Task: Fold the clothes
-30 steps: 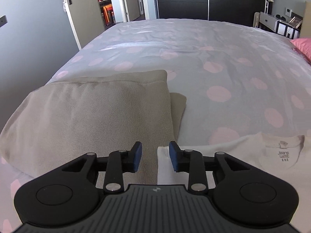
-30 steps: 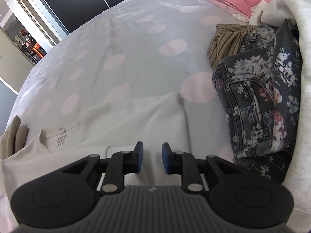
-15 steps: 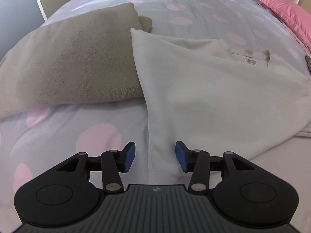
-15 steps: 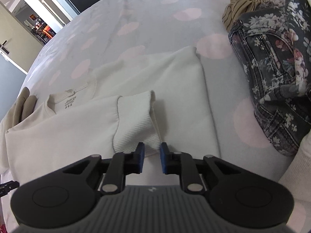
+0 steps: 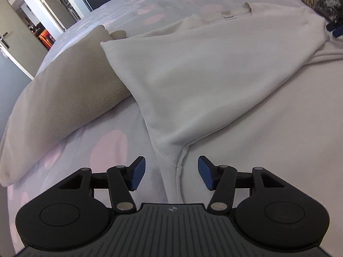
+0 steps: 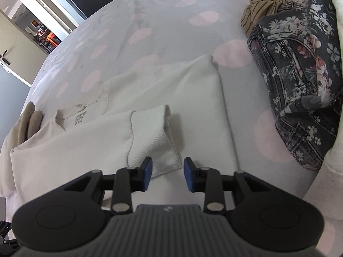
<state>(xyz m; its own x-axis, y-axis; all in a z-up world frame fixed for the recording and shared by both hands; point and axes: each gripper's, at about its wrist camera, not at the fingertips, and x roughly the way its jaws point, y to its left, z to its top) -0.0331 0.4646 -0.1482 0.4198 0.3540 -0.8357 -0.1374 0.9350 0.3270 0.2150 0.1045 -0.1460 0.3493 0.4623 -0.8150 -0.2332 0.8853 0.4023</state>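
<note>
Sweatshirt [image 5: 214, 68] lies flat on the bed [image 5: 107, 150], sleeve folded across its body. Your left hand-held gripper [image 5: 171, 174] is opening, empty, astride the armpit seam; pinch both layers there. Your right hand-held gripper [image 6: 167, 174] is opening, empty, the cuff [image 6: 154, 137] just beyond its pads.

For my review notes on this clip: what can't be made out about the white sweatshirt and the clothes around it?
- White sweatshirt: its hem is hidden behind the tool bodies in both wrist views.
- Neck label: print too small to read.
- Beige fleece: mostly cut off in the right wrist view; its far part lies under the sweatshirt's folded shoulder.
- Floral jeans: cut off by the right edge.
- Striped garment: mostly hidden behind the jeans.
</note>
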